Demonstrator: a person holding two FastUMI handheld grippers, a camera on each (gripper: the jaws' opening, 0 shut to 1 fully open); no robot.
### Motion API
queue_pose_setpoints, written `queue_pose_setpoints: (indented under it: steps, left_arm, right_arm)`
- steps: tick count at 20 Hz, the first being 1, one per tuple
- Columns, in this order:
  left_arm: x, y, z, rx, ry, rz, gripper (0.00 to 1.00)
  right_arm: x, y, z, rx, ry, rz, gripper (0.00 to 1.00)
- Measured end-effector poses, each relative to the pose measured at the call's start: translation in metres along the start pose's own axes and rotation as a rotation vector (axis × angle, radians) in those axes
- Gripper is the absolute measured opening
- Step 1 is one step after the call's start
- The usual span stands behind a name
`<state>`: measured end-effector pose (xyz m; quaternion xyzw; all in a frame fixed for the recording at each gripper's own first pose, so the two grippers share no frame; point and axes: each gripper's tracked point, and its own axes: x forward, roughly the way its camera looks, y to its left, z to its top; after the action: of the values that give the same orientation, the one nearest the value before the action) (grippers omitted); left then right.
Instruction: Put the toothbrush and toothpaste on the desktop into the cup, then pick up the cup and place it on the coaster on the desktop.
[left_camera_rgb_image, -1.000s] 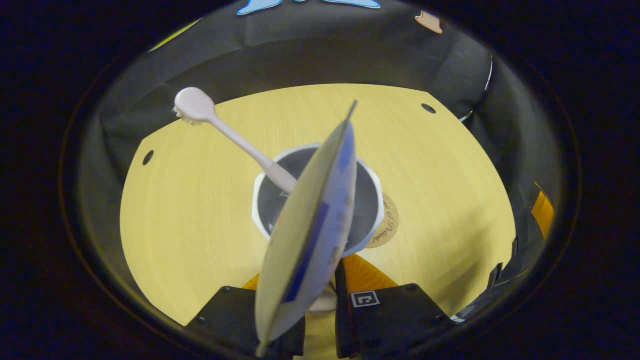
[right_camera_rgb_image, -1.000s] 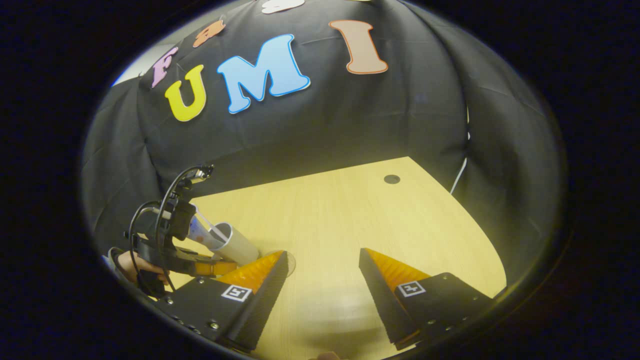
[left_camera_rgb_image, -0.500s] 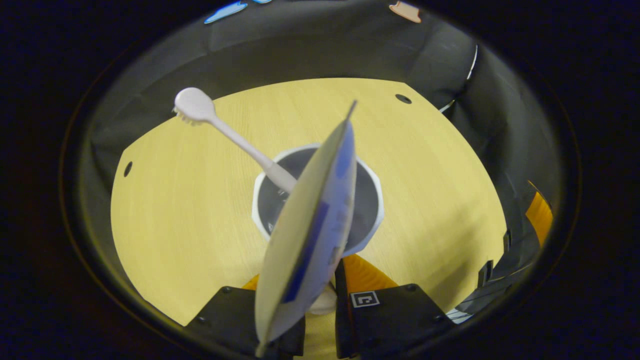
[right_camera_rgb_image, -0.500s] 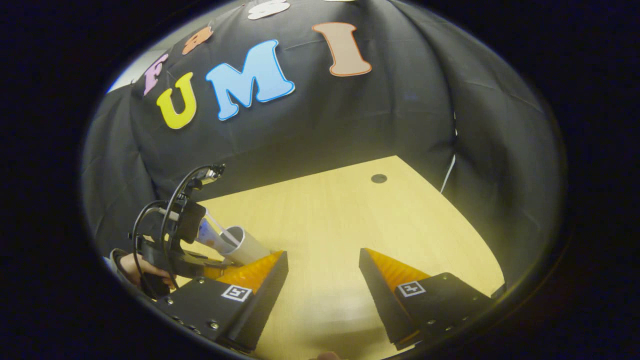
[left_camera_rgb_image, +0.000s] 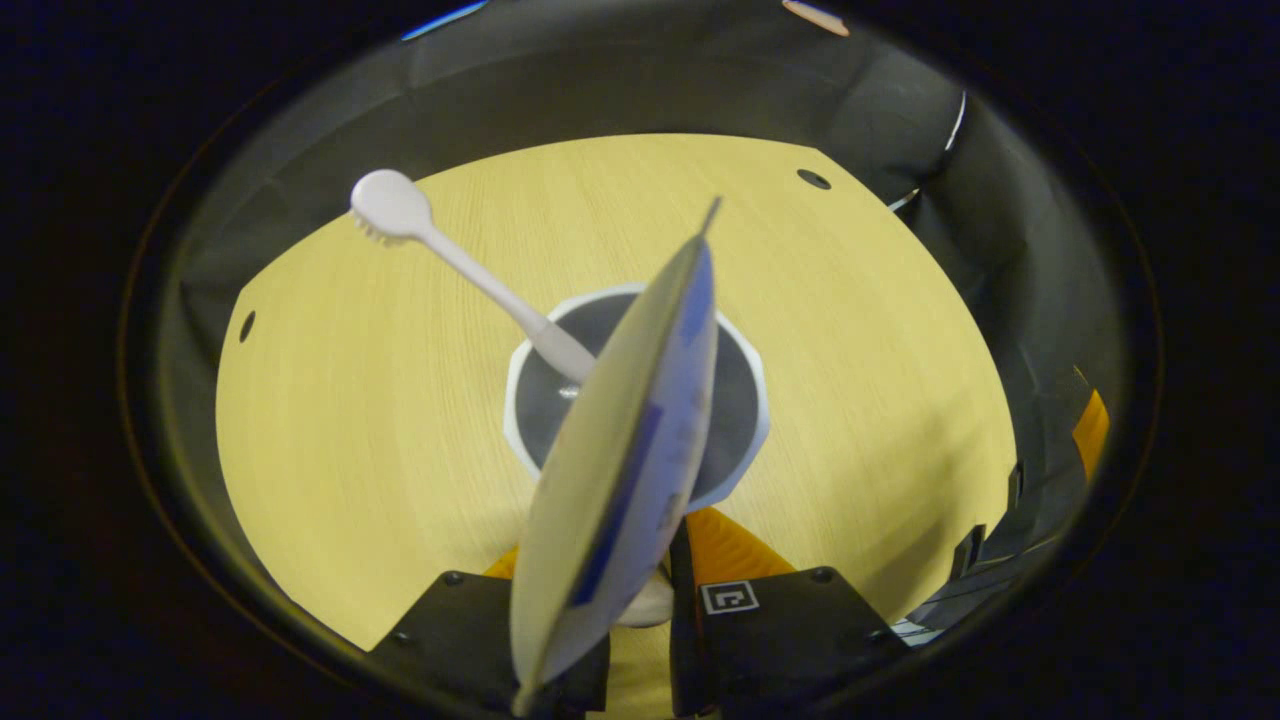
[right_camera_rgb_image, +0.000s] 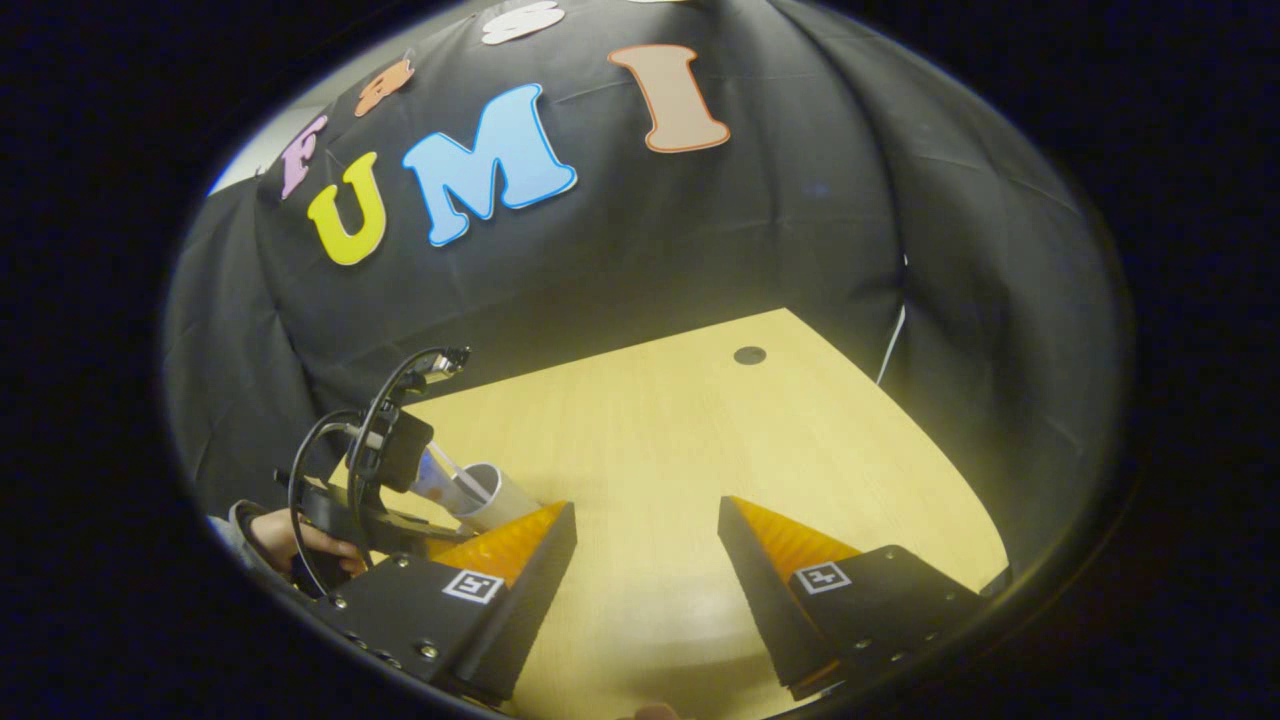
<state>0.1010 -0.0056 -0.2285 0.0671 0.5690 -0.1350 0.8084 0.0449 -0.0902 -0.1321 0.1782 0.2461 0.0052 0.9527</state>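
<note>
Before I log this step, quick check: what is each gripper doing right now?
Left gripper: shut on the cup, which holds the toothbrush and toothpaste.
Right gripper: open, holding nothing.

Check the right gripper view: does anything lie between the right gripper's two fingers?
Nothing does. In the right gripper view the right gripper stands open over bare desktop; the cup sits off beside one finger.

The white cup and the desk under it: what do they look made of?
White cup: probably plastic or ceramic; smooth matte rim, faceted outline, darker inside. Pale yellow desk: wood or wood-look laminate; fine straight grain lines, soft sheen. Neither look settles it.
</note>
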Motion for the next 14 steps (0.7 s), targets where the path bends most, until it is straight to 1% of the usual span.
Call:
queue_pose_setpoints:
  steps: [5, 9, 10, 13, 14]
  left_arm:
    - [0.003, -0.004, 0.0, 0.012, 0.008, 0.012, 0.34]
    - [-0.002, -0.002, -0.001, -0.021, -0.004, 0.004, 0.36]
    - [-0.006, -0.007, -0.006, -0.038, -0.006, -0.02, 0.42]
    - [-0.02, -0.018, -0.013, -0.064, -0.038, -0.032, 0.67]
    - [-0.025, -0.021, -0.014, -0.072, -0.053, -0.033, 0.84]
  right_arm:
    - [0.002, 0.0, -0.002, 0.003, 0.007, 0.012, 0.9]
    - [0.0, -0.001, -0.001, -0.001, 0.004, 0.018, 0.9]
    - [0.0, -0.001, 0.001, -0.005, 0.001, 0.023, 0.9]
    - [-0.004, 0.003, 0.006, -0.029, -0.013, 0.042, 0.9]
    - [-0.005, 0.004, 0.009, -0.044, -0.02, 0.049, 0.9]
